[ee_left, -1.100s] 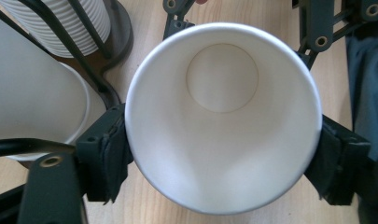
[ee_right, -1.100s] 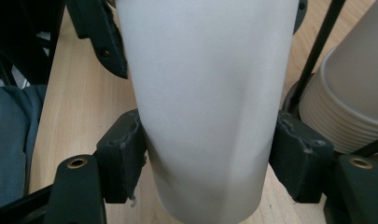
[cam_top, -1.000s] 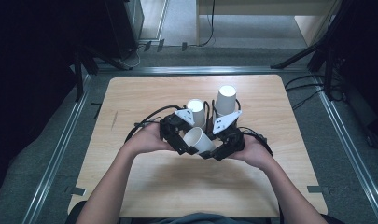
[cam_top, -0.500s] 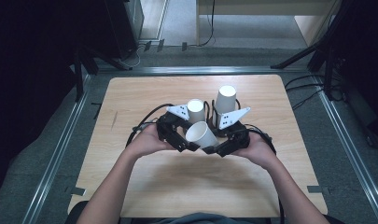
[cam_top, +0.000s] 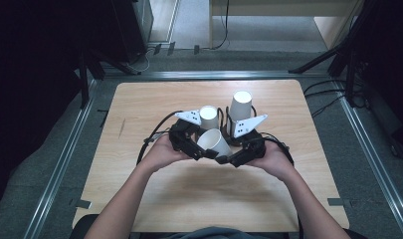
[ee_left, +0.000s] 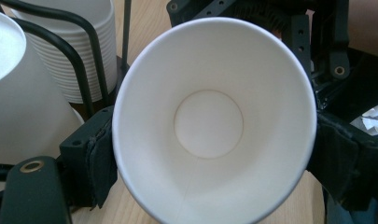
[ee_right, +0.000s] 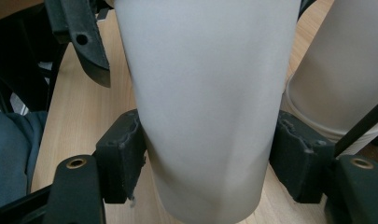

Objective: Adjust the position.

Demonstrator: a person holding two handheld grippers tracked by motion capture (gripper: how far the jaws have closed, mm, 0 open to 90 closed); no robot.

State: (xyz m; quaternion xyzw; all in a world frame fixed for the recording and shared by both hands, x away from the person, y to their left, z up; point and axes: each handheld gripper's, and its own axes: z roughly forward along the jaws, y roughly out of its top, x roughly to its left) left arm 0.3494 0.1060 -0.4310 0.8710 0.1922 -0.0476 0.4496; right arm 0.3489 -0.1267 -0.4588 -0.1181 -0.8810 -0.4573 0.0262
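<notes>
A white paper cup (cam_top: 215,142) lies tilted between my two grippers above the middle of the wooden table (cam_top: 139,109). My left gripper (cam_top: 194,147) is shut on it near the rim. In the left gripper view the cup (ee_left: 210,121) opens towards the camera, and a pad (ee_left: 100,163) presses each side. My right gripper (cam_top: 234,157) is shut on the same cup lower down. The right gripper view shows the cup's outer wall (ee_right: 205,93) squeezed between the black pads (ee_right: 121,158).
Two stacks of upside-down white cups (cam_top: 209,117) (cam_top: 240,105) stand in black wire holders just behind the grippers, close to the held cup. One stack (ee_left: 84,46) is at the upper left of the left gripper view, one (ee_right: 336,93) at the right of the right gripper view.
The cup and both grippers have shifted slightly away from the person. Both grips on the cup stay as they were.
</notes>
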